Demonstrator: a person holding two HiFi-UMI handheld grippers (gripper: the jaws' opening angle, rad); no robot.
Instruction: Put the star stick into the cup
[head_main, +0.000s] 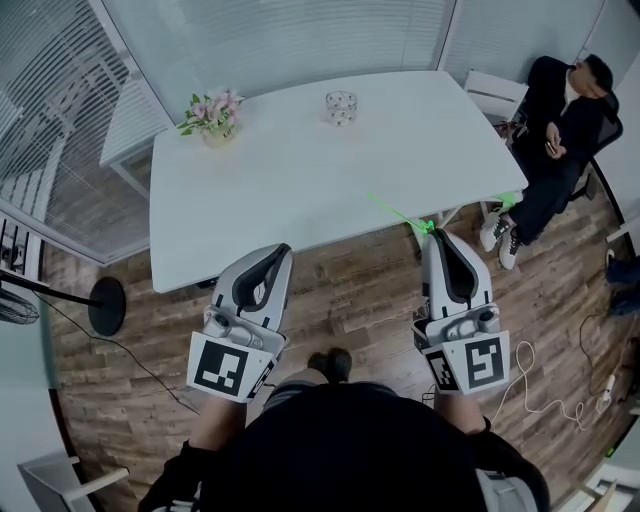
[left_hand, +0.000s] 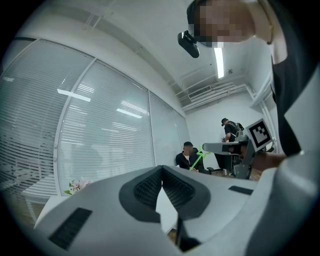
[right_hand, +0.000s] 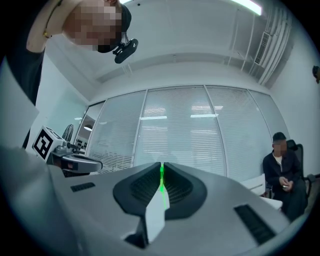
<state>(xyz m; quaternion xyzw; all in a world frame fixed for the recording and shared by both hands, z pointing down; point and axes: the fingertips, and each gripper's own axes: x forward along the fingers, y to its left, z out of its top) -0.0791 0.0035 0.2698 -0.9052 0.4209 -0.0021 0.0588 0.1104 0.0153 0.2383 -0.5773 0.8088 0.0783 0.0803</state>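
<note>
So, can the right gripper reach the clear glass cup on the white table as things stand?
Probably yes, with a long stretch: bare white table lies between the right gripper, shut on the green star stick, and the clear glass cup near the far edge.

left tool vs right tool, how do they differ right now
The right tool is shut on the green star stick; the left tool is shut with nothing between its jaws. In the head view the stick juts from the right tool over the white table, while nothing sticks out of the left tool. Both carry a marker cube and point toward the table.
</note>
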